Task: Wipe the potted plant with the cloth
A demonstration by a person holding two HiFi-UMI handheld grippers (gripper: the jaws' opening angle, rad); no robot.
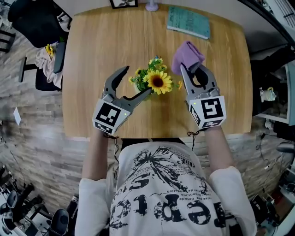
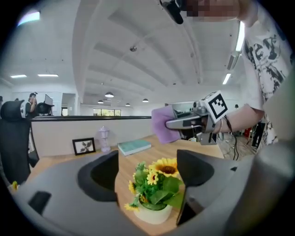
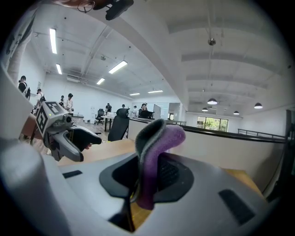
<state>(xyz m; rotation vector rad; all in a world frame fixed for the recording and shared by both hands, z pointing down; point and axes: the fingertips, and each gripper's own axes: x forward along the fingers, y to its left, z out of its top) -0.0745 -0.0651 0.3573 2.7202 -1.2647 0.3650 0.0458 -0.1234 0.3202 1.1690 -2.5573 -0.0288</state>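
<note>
A potted plant [image 1: 156,79] with a sunflower and small yellow blooms stands in a white pot [image 2: 152,214] near the wooden table's [image 1: 92,55] front edge. My left gripper [image 1: 137,80] is open, one jaw on each side of the plant. Its right jaw reaches under the flowers, and bare wood shows between the left jaw and the pot. My right gripper [image 1: 194,71] hovers just right of the plant, shut on a folded purple cloth [image 1: 186,55]. In the right gripper view the cloth [image 3: 154,152] stands up between the jaws.
A teal book [image 1: 189,22] lies at the table's far right. A small picture frame [image 1: 123,3] and a lavender ornament [image 1: 151,6] stand along the far edge. A black chair [image 1: 32,20] is off the table's left side.
</note>
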